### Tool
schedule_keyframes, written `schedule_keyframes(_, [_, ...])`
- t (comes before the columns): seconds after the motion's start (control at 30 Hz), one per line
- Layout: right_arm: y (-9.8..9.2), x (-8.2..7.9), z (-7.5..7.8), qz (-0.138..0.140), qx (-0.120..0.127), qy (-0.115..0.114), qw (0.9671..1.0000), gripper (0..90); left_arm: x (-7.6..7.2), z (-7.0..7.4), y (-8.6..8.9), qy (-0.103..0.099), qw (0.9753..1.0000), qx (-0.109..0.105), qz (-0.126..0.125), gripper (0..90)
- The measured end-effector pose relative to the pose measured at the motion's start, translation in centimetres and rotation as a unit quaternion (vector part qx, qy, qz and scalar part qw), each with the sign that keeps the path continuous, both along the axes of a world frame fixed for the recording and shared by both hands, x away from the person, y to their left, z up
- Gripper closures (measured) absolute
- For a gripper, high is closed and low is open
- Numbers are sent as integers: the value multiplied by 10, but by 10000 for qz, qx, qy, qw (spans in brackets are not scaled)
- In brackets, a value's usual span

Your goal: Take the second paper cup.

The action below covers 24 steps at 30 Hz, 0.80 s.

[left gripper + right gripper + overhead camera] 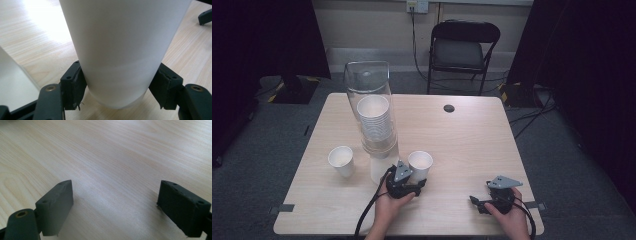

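- Cup (420, 164): white paper cup, upright on the table (472, 145), near the front edge and a little left of centre; in the left gripper view its wall (122, 50) rises between the two jaws, base on the wood.
- Left gripper (414, 186): jaws clamped on the cup's lower part, one pad (76, 85) pressed to each side; the person's left hand (388, 202) holds it from below.
- Dispenser (371, 107): clear tube just left of the gripped cup, holding a stack of cups (374, 120), mouths up.
- Second cup (341, 160): upright, alone, left of the dispenser and well apart from the gripped cup.
- Right gripper (477, 202): low over the front right of the table, jaws spread wide with bare wood (112, 170) between them, held by the right hand (512, 220).
- Chair (464, 50): beyond the far edge of the table.
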State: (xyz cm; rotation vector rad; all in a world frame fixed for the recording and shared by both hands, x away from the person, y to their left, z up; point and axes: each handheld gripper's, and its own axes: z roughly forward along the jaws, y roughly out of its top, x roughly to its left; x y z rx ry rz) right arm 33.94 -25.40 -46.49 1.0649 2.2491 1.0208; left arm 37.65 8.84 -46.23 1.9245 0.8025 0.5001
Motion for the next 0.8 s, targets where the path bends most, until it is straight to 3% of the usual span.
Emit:
schedule_keyframes(0.07, [0, 0, 0, -2, 1, 3, 10000, 126, 2, 0, 0, 86, 10000, -15, 47, 345])
schedule_keyframes(0.2, [0, 0, 0, 0, -1, -1, 10000, 126, 5, -1, -2, 170, 9996, 206, -44, 344])
schedule_keyframes(0.37, [0, 0, 0, 0, 0, 1, 10000, 126, 7, -1, -5, 326, 9989, 334, -41, 343])
schedule_keyframes(0.5, [0, 0, 0, -1, 1, 1, 10000, 126, 8, -1, -6, 327, 9988, 368, 15, 342])
schedule_keyframes(0.6, [0, 0, 0, 0, 1, 1, 10000, 126, 8, -2, -7, 376, 9976, 572, 39, 340])
schedule_keyframes(0.73, [0, 0, 0, -1, 0, 2, 10000, 126, 10, -2, -7, 390, 9970, 663, 29, 340])
schedule_keyframes(0.8, [0, 0, 0, 0, 0, 1, 10000, 126, 11, -2, -8, 426, 9971, 627, 22, 339])
